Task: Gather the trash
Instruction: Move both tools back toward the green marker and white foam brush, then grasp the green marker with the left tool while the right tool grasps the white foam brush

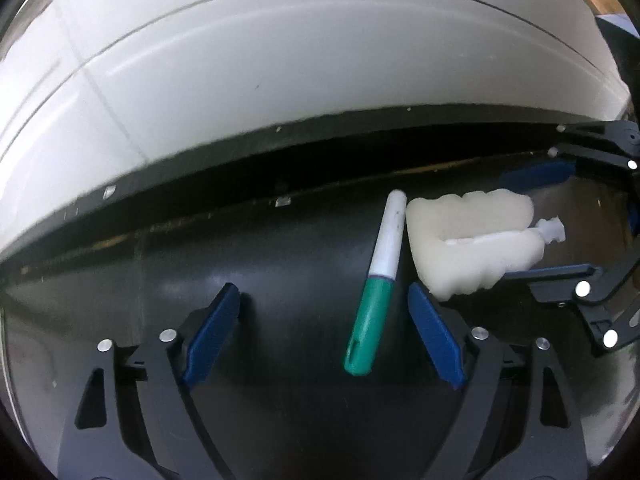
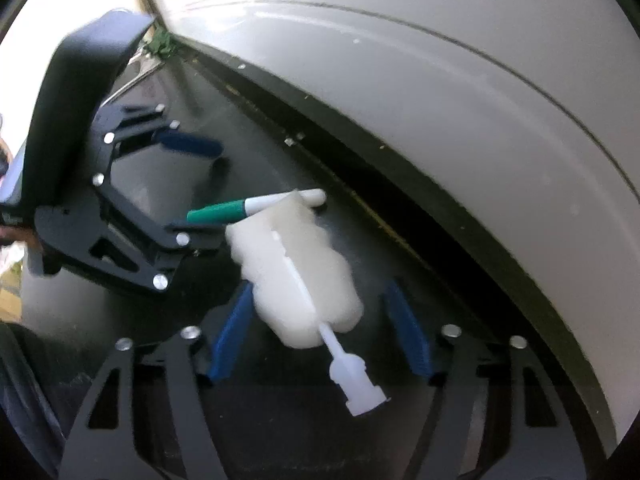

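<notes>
Marker (image 1: 376, 280), green cap and white barrel, lies flat on the dark worktop (image 1: 120, 280) at centre frame in the left wrist view, long axis near upright there, cap toward the lower edge. White foam brush head (image 1: 468, 240) lies just right of it, seemingly touching, stub handle pointing right. Neither is lifted; collection appears barely begun.

Left gripper (image 1: 324, 312) straddles the marker, spread, clear of it. Right gripper (image 2: 320, 320) brackets the foam, pads not evidently pressing. No bin in view.
</notes>
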Tool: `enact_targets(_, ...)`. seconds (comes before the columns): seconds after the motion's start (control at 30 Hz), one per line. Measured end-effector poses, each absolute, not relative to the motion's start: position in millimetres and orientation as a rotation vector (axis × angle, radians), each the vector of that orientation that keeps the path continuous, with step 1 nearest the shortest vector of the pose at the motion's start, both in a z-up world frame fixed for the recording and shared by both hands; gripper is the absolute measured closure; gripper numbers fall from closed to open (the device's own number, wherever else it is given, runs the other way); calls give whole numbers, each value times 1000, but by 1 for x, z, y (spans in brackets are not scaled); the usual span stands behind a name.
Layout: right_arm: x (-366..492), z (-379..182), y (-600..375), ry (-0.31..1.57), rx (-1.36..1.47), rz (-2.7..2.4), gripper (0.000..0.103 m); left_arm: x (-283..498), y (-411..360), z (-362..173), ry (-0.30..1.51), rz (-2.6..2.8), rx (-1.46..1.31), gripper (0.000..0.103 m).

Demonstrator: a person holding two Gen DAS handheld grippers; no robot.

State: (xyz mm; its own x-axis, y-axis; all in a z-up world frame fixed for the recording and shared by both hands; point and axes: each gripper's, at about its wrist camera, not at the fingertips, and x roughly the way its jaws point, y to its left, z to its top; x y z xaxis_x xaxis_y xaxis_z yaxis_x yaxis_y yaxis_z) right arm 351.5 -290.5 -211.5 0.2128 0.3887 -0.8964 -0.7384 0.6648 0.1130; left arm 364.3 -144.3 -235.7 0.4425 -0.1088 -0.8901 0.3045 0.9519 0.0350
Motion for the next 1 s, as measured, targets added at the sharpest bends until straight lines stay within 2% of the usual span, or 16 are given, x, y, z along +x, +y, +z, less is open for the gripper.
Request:
enact_targets(0.03, 349, -213, -290, 1104, -377, 813, 58, 365, -145, -235, 1085, -270, 195, 24)
enact_targets(0.07, 347, -214, -291, 1097, -380, 807, 60, 365, -144, -235, 1083, -280, 189, 29)
enact_targets(0.13, 340, -213, -292, 1092, -378, 795, 69, 363, -146, -232, 1068, -303, 206, 46)
enact_targets(0.2, 339, -213, -296, 1102, -358, 775, 75, 357, -152, -229, 1056, -333, 236, 79)
enact_targets(0.23, 336, -211, -298, 1109, -346, 751, 76, 353, -155, -228, 1055, -338, 248, 88)
enact_targets(0.5, 292, -165, -303, 1102, -241, 588, 77, 307, -161, -198, 1019, -360, 270, 90)
enact_targets(0.67, 231, -125, -284, 1067, -187, 528, 77, 259, -149, -168, 995, -366, 253, 90)
enact_targets(1.0, 111, -116, -241, 1071, -139, 502, 77, 122, -115, -147, 1010, -347, 240, 90)
